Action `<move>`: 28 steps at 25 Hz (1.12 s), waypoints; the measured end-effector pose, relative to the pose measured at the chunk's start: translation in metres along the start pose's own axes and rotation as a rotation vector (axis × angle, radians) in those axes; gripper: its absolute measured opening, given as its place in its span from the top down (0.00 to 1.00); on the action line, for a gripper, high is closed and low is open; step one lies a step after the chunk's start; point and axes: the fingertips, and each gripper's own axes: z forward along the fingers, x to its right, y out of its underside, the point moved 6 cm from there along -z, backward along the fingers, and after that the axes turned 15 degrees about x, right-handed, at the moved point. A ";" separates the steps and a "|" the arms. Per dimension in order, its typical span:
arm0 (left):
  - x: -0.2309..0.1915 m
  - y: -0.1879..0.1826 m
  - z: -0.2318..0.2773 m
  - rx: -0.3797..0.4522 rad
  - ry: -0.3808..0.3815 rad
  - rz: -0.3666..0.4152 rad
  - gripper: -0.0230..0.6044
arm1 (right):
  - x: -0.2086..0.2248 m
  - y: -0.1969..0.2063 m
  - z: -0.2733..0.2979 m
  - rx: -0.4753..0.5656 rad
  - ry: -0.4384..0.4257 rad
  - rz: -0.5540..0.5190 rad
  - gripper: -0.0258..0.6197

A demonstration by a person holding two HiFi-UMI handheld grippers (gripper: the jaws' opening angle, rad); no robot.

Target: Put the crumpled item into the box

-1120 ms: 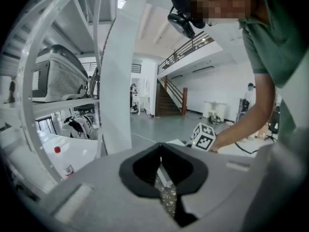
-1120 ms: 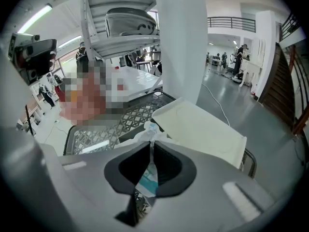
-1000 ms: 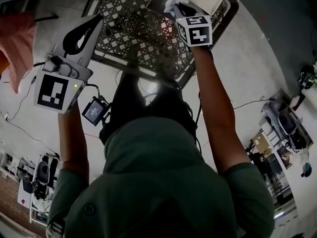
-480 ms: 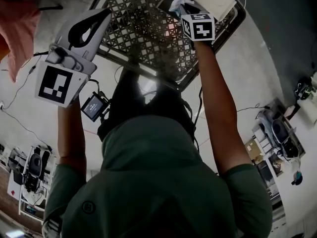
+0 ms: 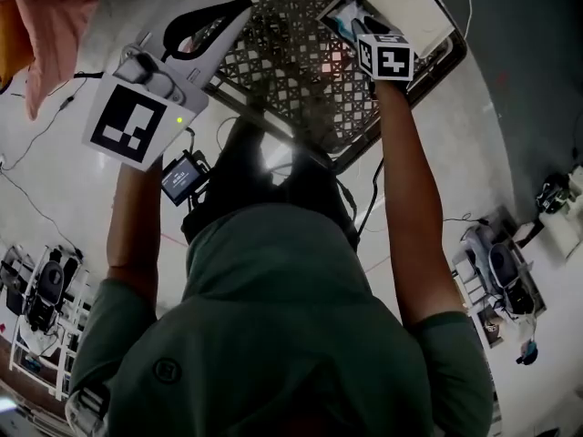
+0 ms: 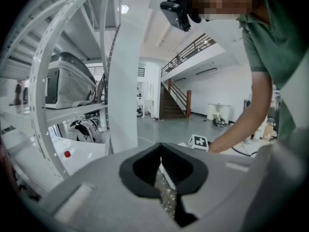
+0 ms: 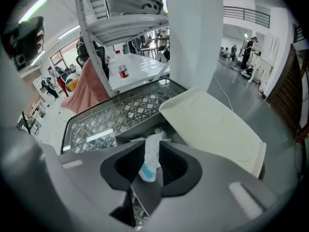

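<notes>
Filling the near part of the head view is the person's green shirt, with both bare forearms reaching away from it. A small screen device hangs just beyond the chest on the left.

Raised on the left, well short of the work, is the left gripper. Its marker cube faces the head camera. Its jaws are pressed together along one line, with nothing between them, and they point out across the room.

Farther off on the right, the right gripper tips steeply down at the far right part of a lattice table. Its jaws have just been opening and now stand apart. The crumpled item, white with a blue end, stands between the pads. It brushes them but does not look squeezed.

Just beyond the jaw tips is the dark box, and the item sits over its open mouth. Whether the item already rests inside the box cannot be told. The box's white lid is swung up and leans away to the right.

Beyond the table on the left, a pink cloth hangs beside a white shelf rack. A red can stands on a white surface behind it.
</notes>
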 end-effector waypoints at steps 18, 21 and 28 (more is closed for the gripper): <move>0.027 -0.091 -0.008 0.072 0.063 0.072 0.96 | -0.032 -0.127 -0.143 0.339 0.045 -0.049 0.88; 0.028 -0.098 -0.007 0.087 0.078 0.090 0.96 | -0.038 -0.152 -0.172 0.438 0.055 -0.062 0.94; 0.041 -0.111 -0.005 0.123 0.118 0.122 0.96 | -0.055 -0.190 -0.250 0.630 0.056 -0.083 0.95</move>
